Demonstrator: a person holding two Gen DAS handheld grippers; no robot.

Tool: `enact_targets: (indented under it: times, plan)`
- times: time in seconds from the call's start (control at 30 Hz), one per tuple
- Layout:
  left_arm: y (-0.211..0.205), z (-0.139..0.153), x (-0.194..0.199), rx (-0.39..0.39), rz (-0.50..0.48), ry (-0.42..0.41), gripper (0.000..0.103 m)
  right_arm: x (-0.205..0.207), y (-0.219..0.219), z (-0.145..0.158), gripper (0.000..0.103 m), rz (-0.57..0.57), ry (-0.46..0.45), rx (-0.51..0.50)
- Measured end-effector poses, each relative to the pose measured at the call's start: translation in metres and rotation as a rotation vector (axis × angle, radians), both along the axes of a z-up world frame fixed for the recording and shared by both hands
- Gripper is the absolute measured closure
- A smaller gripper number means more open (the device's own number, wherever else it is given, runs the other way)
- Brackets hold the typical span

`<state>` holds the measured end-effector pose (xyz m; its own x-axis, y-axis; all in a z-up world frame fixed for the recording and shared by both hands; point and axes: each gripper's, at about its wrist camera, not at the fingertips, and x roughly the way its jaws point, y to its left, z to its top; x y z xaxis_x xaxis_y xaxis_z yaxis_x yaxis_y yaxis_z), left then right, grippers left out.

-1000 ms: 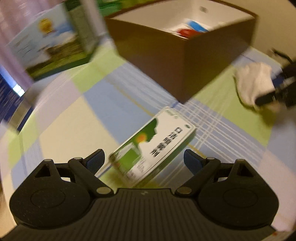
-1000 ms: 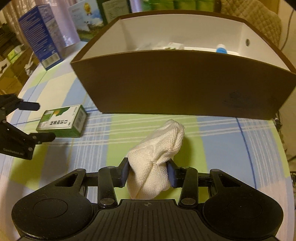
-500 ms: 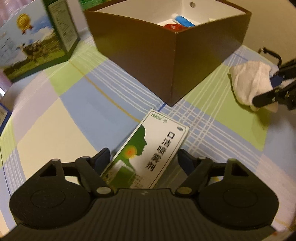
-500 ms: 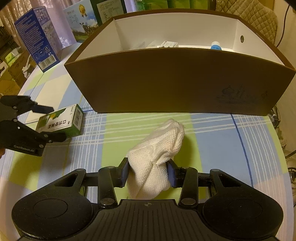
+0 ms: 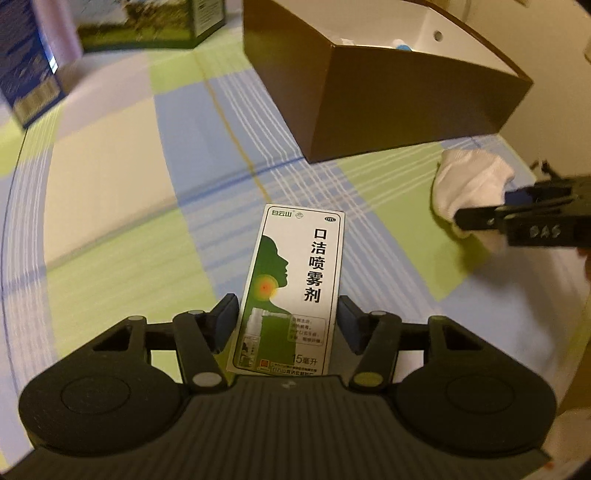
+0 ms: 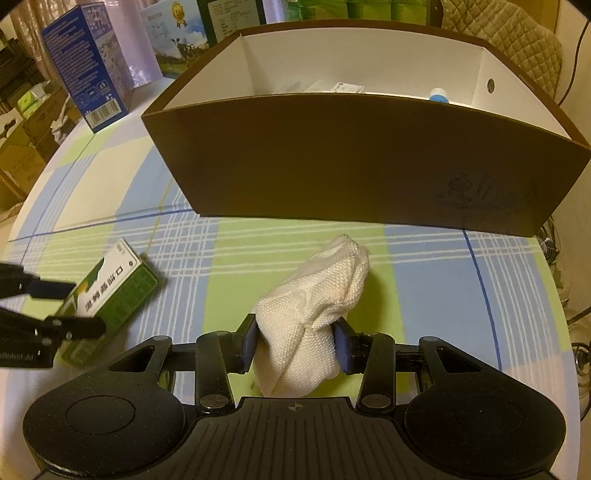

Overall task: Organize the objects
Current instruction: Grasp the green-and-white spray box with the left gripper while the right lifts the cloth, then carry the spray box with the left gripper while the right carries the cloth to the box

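- Left claw straddles the green-and-white spray carton lying on the desk, pads just beside its sides, contact unclear.
- Right claw pinches the white cloth; brown box at 12 o'clock.

Table surface is covered by a checked cloth in blue, green, cream and lilac. Beyond its far left edge stand a blue printed carton and a carton with a meadow picture; green packages line up behind. Off the table's left edge, stacked cardboard boxes are visible. Beyond the far right corner sits a quilted beige cushion or chair back against a pale wall. Lighting is warm and yellowish.
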<state>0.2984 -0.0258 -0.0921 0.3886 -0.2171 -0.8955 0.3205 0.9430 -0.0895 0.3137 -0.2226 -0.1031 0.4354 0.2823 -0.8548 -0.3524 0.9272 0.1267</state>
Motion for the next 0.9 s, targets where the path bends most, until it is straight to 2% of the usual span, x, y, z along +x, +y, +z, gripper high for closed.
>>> enact_targets:
  times: [0.17,0.57,0.9]
  plan:
    - [-0.017,-0.005,-0.007,-0.009,0.042,0.037,0.05,-0.007,-0.007,0.002,0.064,0.009,0.003,-0.002]
    - [-0.049,-0.011,0.008,0.077,0.048,0.014,0.051,-0.026,-0.028,0.005,0.064,0.018,0.0,-0.021]
    - [-0.067,-0.01,-0.006,0.083,0.064,0.034,0.051,-0.036,-0.028,0.004,0.064,0.053,-0.012,-0.033]
